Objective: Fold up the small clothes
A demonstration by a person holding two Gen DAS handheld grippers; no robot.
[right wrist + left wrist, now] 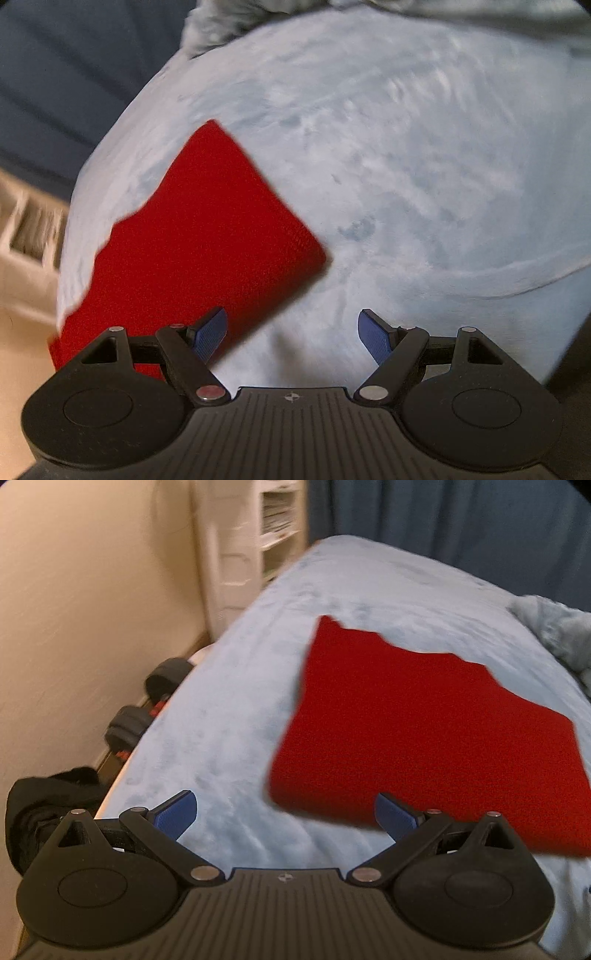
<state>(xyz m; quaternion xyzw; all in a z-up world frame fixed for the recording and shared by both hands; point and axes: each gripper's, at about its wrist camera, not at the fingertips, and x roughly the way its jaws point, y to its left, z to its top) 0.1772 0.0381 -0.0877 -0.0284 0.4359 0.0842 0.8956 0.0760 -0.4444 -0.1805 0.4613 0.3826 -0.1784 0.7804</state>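
A red garment [424, 731] lies flat and folded on a pale blue fleece bed cover [240, 701]. In the right wrist view the red garment [199, 243] lies to the left on the cover [424, 177]. My left gripper [286, 814] is open and empty, just above the cover, with its right pad at the garment's near edge. My right gripper [291, 332] is open and empty, with its left pad over the garment's near corner. Both views are motion-blurred.
Dumbbells [147, 705] and a black garment [44, 812] lie on the floor left of the bed by a beige wall. A white shelf unit [255, 535] and dark blue curtain [461, 524] stand behind. A crumpled grey-blue blanket [554, 627] lies at the bed's far right.
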